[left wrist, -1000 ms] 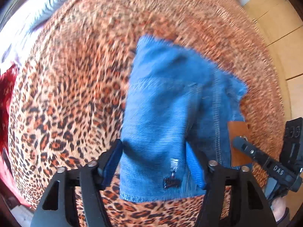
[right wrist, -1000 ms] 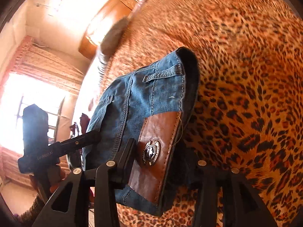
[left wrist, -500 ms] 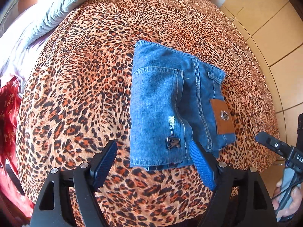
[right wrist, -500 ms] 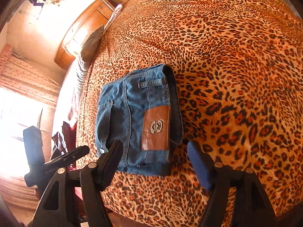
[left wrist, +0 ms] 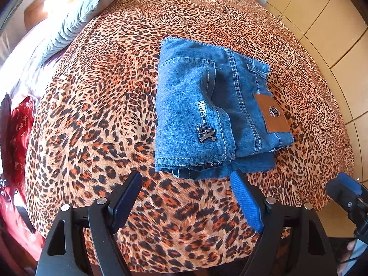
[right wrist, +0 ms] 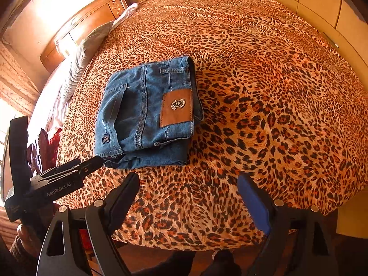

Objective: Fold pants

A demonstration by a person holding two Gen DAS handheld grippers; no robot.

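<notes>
Between the two fingers of the left gripper (left wrist: 186,197) you see only spotty bed cover, no cloth. Its jaws stand wide apart and hold nothing. The right gripper (right wrist: 187,201) is the same: its jaws are opening wider right now, and nothing sits between them. Both have let go.

Just past the tips of both grippers lies the folded pair of blue denim pants (left wrist: 207,115). It makes a small, thick square bundle. A brown leather patch with a shiny metal badge (right wrist: 177,108) sits on top, on the side nearer the right gripper. A small silver metal letter logo (left wrist: 206,135) sits on the side nearer the left gripper. The near edge of the bundle shows a few layers that do not line up, with a loose thread hanging out.

Under and all around the pants spreads the orange and black leopard-print bed cover (left wrist: 103,115). Far beyond the grippers are grey pillows (left wrist: 80,20) and a wooden headboard (right wrist: 87,27). Off to the left gripper's outer side is some red cloth (left wrist: 20,133).

The fold looks done, so the step in hand seems to be letting go and backing off. To do it well, keep the jaws wide and lift away cleanly, so no finger catches the near edge and drags a layer open. If the messy near edge matters, a soft pat to square it would help.
</notes>
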